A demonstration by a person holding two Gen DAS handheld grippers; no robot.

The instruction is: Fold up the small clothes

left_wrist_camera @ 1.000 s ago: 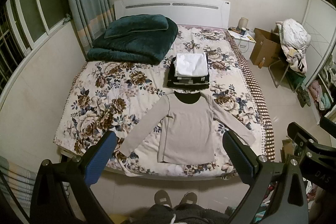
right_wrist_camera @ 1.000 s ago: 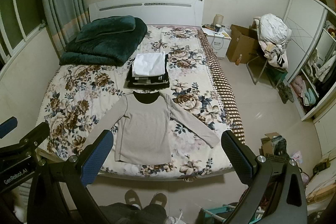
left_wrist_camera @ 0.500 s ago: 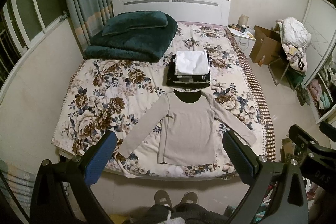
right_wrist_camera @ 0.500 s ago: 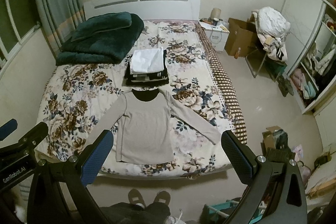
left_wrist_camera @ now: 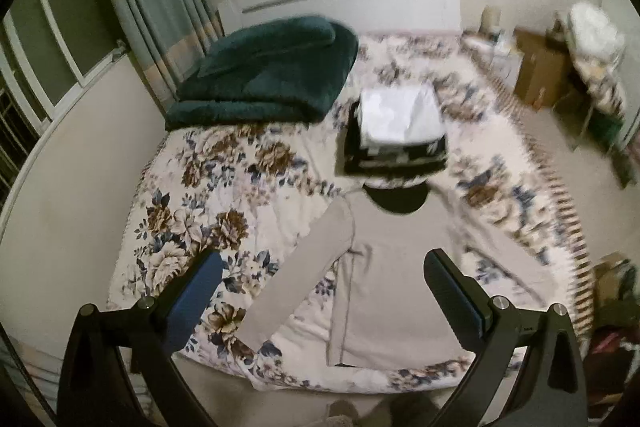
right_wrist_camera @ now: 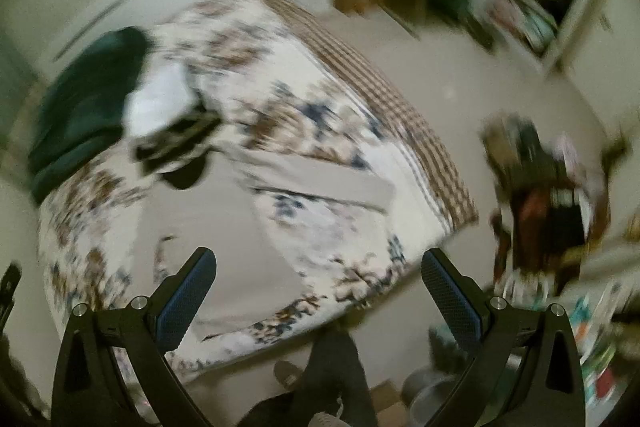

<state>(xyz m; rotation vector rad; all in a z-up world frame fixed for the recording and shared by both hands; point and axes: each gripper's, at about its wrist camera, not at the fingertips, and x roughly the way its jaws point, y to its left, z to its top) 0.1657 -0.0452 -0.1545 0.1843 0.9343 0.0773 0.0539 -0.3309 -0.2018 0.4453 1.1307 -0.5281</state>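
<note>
A beige long-sleeved top (left_wrist_camera: 396, 267) lies flat on the floral bed (left_wrist_camera: 208, 195), sleeves spread, dark collar toward the headboard. It also shows, blurred, in the right wrist view (right_wrist_camera: 224, 227). A stack of folded clothes with a white piece on top (left_wrist_camera: 396, 123) sits just beyond the collar. My left gripper (left_wrist_camera: 320, 291) is open and empty, above the near edge of the bed over the top's left side. My right gripper (right_wrist_camera: 320, 287) is open and empty, above the bed's near right corner.
A folded dark green blanket (left_wrist_camera: 272, 71) lies at the head of the bed on the left. A cardboard box (left_wrist_camera: 540, 71) and a chair with laundry (left_wrist_camera: 596, 43) stand right of the bed. Clutter (right_wrist_camera: 552, 195) lies on the floor at right.
Both grippers have moved down and closer to the bed. The right gripper has swung and tilted to the right, blurring its view. Both stay open.
</note>
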